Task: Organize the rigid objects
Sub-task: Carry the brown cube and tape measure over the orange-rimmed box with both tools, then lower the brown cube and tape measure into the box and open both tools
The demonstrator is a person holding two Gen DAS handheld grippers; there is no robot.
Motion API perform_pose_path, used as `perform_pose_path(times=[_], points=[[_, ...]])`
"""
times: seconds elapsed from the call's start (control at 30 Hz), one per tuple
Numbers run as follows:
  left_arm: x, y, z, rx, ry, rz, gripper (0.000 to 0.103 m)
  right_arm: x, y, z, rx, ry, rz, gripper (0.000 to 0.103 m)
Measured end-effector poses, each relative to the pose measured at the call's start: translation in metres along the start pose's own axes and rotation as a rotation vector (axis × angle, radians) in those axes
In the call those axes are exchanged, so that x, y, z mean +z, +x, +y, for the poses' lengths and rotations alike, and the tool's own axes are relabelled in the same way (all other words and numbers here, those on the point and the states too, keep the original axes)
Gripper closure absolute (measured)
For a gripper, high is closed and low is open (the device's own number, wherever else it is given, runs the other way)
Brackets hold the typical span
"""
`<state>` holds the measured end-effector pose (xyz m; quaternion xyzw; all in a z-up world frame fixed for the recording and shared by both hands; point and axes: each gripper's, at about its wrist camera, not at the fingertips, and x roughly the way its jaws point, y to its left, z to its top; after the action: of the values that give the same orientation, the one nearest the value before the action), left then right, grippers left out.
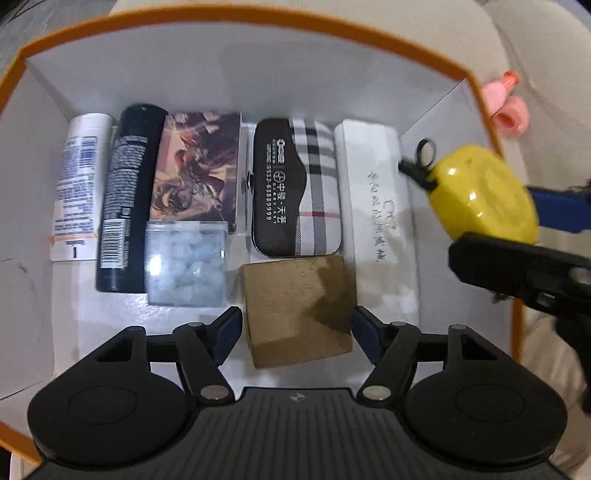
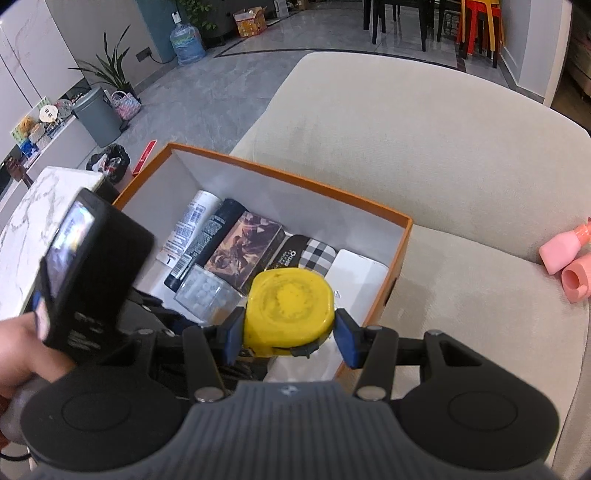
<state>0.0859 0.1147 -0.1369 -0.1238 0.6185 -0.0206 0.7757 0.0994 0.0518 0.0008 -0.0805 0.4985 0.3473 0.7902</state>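
From the left wrist, the left hand-held gripper stands apart around a brown cardboard cube on the floor of the orange-rimmed box, pads not pressing. Beside it lies a plaid case printed "0512-63889999", long axis running away.

From the right wrist, the right hand-held gripper clamps a glossy yellow tape measure over the box's near corner.
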Motion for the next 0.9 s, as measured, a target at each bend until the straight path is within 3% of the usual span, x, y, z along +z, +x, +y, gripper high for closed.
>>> perform_pose_path(times=[0.13, 0.2, 0.3, 0.43, 0.63, 0.9], points=[[-0.012, -0.028, 0.011, -0.053, 0.056, -0.047, 0.039, 0.001, -0.002, 0.001, 0.021, -0.042, 0.047, 0.052], [-0.013, -0.03, 0.013, -0.03, 0.084, -0.039, 0.057, 0.002, 0.0, 0.005, 0.035, -0.086, 0.091, 0.052], [-0.014, -0.026, 0.023, -0.053, 0.071, -0.04, 0.07, 0.004, 0.008, 0.019, 0.034, -0.188, 0.174, 0.052], [-0.013, -0.027, 0.026, -0.136, 0.014, -0.06, 0.076, 0.005, 0.024, 0.037, 0.03, -0.324, 0.302, 0.052], [-0.012, -0.027, 0.023, -0.137, 0.015, -0.082, 0.078, 0.003, 0.053, 0.055, -0.025, -0.459, 0.469, 0.052], [-0.019, -0.053, 0.025, -0.141, 0.032, -0.153, 0.077, 0.002, 0.083, 0.063, -0.06, -0.34, 0.612, 0.052]])
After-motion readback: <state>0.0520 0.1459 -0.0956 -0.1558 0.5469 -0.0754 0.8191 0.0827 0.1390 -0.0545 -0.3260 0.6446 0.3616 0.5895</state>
